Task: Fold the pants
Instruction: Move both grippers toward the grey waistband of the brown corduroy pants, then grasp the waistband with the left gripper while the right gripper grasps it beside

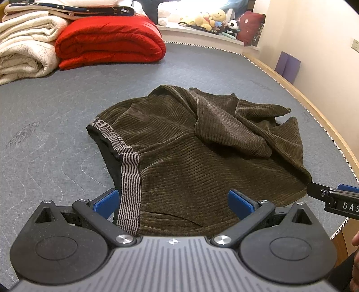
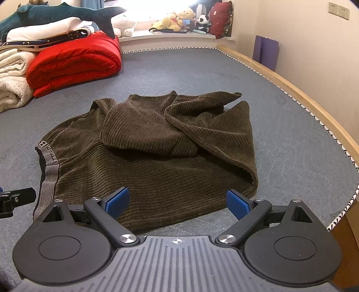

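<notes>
The brown corduroy pants (image 1: pixel 190 152) lie crumpled on the grey mattress (image 1: pixel 56 125), the striped waistband (image 1: pixel 130 184) toward me and the legs bunched at the far right. My left gripper (image 1: pixel 174 203) is open just above the near waistband edge, holding nothing. In the right wrist view the pants (image 2: pixel 157 161) lie ahead, and my right gripper (image 2: pixel 178 203) is open over their near hem, empty. The right gripper's body shows at the right edge of the left wrist view (image 1: pixel 336 200); the left gripper's tip shows at the left edge of the right wrist view (image 2: pixel 15 200).
A folded red blanket (image 1: pixel 110 42) and cream blankets (image 1: pixel 24 45) are stacked at the far left of the mattress. Plush toys (image 1: pixel 208 20) line the window ledge. The wooden bed edge (image 1: pixel 314 112) curves along the right side, close to the pants.
</notes>
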The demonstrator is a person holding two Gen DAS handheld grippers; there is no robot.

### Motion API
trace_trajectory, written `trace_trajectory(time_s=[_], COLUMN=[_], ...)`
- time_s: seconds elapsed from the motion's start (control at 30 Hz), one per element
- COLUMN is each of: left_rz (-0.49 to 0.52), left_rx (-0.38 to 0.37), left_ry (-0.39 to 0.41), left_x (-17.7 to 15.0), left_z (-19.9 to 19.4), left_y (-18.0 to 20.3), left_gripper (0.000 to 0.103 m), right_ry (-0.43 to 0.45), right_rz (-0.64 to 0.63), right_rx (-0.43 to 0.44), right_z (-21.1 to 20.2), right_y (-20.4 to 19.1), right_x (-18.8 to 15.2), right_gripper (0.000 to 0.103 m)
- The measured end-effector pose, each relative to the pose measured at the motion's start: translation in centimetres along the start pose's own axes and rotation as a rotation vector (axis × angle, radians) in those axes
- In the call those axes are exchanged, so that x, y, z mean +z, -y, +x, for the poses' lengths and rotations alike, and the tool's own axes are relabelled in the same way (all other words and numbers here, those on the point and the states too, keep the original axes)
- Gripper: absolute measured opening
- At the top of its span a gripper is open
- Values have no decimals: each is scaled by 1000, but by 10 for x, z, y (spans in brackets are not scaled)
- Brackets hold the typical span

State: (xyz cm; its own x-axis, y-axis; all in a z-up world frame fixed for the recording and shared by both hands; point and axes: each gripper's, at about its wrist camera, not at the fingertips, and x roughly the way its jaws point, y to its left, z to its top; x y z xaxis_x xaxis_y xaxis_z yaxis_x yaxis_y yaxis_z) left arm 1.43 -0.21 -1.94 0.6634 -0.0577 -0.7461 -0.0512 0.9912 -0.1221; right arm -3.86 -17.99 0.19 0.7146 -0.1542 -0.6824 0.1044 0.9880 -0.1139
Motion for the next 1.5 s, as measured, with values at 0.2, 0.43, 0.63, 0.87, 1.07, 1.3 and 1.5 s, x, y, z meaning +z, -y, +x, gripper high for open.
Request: trace_trajectory(time_s=[0.2,0.43,0.63,0.87,1.07,1.3,1.5], left_rz=[-2,10,9,3,2,-424,-469], left_rx=[-2,-1,-31,-144,-224,-201,-246], left_ry=[0,5,26,4,-97,-295,-323], left_x=[-1,-1,-2,10,60,59,64], left_z=[0,0,-10,-24,-11,66,100], left_y=[0,2,-5,-34,-95,-204,-205], left_gripper=[103,103,95,13,13,14,41], right_ry=[1,27,44,87,133,90,-1], right_rz=[1,11,16,-1,-113,-320,-488], right_rx=[1,27,42,129,216,310,343], right_z=[0,-5,-4,-4,-8,-3,19], right_y=[0,-3,-13,-35,-71,-122,-172], right_x=[0,4,5,5,6,-7,-26], right_gripper=[94,83,68,42,35,36,39])
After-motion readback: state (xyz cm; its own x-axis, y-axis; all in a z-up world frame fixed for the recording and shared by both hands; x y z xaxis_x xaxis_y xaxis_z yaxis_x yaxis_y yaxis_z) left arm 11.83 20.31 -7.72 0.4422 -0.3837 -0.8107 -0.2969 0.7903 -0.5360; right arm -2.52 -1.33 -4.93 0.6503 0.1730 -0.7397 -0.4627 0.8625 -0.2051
